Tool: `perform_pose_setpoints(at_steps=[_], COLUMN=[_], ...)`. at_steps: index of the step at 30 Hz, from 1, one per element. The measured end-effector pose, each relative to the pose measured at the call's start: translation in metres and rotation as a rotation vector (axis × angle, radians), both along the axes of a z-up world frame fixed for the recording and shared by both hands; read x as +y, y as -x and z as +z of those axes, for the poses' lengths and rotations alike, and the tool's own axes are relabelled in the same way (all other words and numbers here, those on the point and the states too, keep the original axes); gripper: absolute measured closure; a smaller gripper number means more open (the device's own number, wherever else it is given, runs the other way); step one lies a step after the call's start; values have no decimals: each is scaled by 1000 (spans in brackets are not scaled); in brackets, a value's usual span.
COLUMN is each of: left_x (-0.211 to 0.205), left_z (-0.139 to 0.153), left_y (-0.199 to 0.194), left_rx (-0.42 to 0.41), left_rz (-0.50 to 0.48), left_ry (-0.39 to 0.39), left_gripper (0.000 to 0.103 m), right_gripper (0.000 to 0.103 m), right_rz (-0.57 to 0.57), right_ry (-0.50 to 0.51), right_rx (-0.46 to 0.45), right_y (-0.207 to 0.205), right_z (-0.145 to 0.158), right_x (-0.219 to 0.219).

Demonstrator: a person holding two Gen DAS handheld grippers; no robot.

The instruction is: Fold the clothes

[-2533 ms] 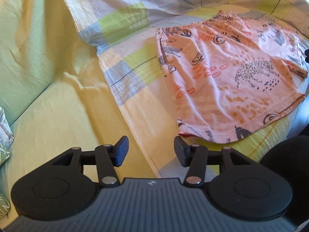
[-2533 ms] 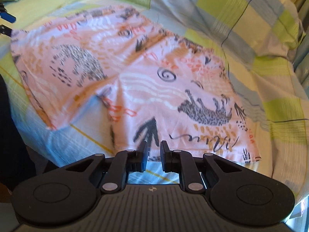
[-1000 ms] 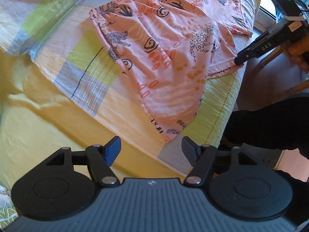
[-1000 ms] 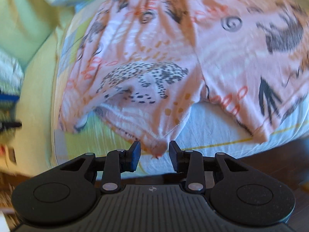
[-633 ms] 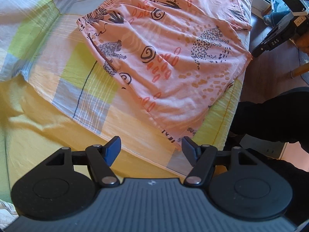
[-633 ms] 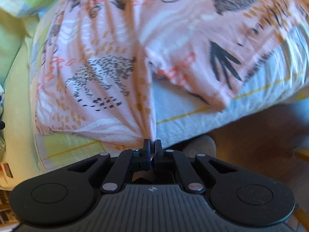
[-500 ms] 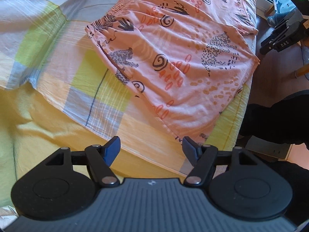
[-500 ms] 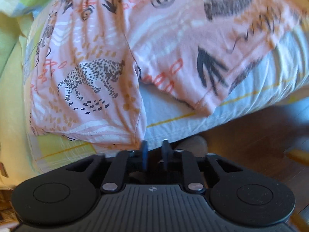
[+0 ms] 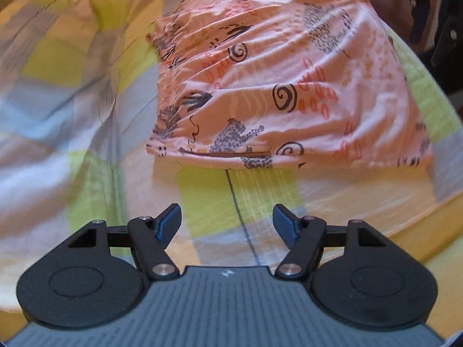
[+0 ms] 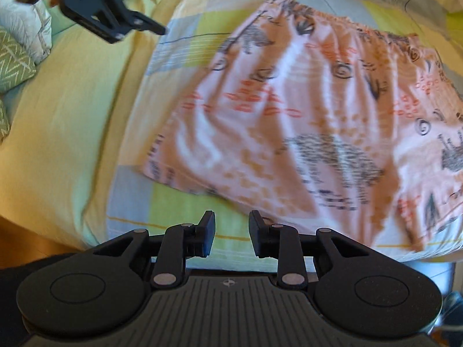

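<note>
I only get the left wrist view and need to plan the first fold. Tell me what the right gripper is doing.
Observer: The right gripper has its jaws open with nothing between them. It sits just short of the pink shorts, not touching them.
Operator: Report which edge of the shorts faces it.
Observer: A leg hem faces it. The gathered waistband lies on the far side.
Operator: Say what lies to the left of the shorts in that view.
Observer: Plain yellow sheet, then patterned pillows at the picture's edge.
</note>
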State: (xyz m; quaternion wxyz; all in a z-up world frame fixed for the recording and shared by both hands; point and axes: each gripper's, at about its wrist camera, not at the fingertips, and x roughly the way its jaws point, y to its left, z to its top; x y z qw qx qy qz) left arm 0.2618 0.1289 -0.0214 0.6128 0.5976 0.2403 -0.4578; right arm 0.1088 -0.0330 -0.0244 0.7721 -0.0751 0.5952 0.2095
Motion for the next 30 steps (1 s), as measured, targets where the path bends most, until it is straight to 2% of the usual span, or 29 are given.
perform_pose_setpoints(at_steps=[7,12,14,18,19,20,21,22,24,26,27,30], left_x=[0,-7,-10,-13,-14,-16,-21,-26,-30,-33,-34,-37], left_z=[-60,-98,-101,-100,-99,-98,-97,-97,-99,-102,-103,-106], left_y=[-34,-62,-72,-83,-85,-87,-89,-90,-91,-92,-93,-92], left_rx=[-256,-419,-442,-427,-415,-399,-372,-351,-341,-326,-321,-320], left_rz=[-404,-647,-722,-856,-869,-871,-839,-809,-761,-741,-732,-710], left_ry=[-107,-139,-131,-138,-141,-147,-161,-174,-188,-192,-193,-184], left_gripper=[42,46,46,46,48,53,77,97,98,99,100,100], right_gripper=[73,73,73,73,73,73,73,73,71,59,56,56], right_rz=[-89,-134,-162,-218,-225,-226,-223,-216,-194,-170,-155,-106], right_ry=[0,8,18,12,11,14,19,24,56,89,104,134], right_rx=[-18,-62,-69,-55,-54,-54,-58,-63,-90,-117,-123,-126], right_y=[12,14,13,15,13,12,9,8,2,-2,-3,0], right_z=[2,-5,-7,-14,-14,-16,-19,-20,-26,-30,-34,-42], right_x=[51,51,51,54,57,61,68,74,88,102,109,125])
